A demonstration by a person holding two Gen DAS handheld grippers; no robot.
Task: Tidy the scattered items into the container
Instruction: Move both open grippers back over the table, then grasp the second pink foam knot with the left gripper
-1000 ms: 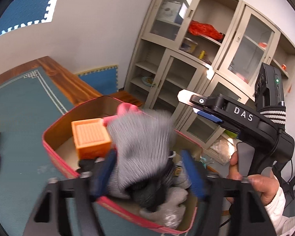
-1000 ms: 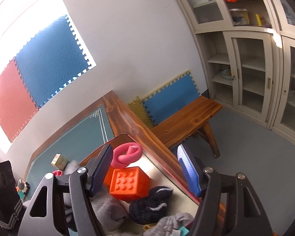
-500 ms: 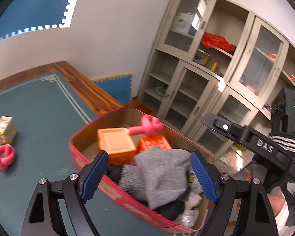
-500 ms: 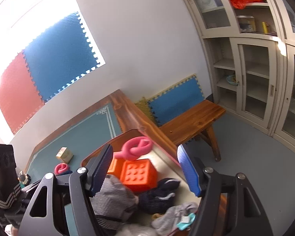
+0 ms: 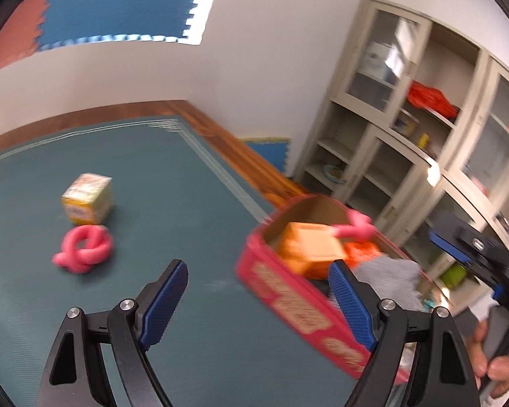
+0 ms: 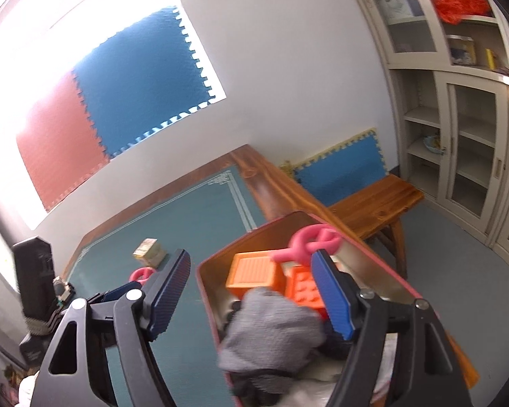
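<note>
Both tongs gape empty: left tongs (image 5: 258, 291) over bare mat (image 5: 203, 224), right tongs (image 6: 251, 281) straddling the box (image 6: 207, 291) rim.

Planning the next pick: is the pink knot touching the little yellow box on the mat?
Cannot tell. Left wrist view is blurred; pink knot sits right below the yellow box.

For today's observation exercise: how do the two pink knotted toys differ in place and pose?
The pink knot on the mat lies flat on the green table cover beside a small yellow box; the pink knot in the container is propped up atop orange blocks in the red container. Both are pink, twisted loops.
</note>
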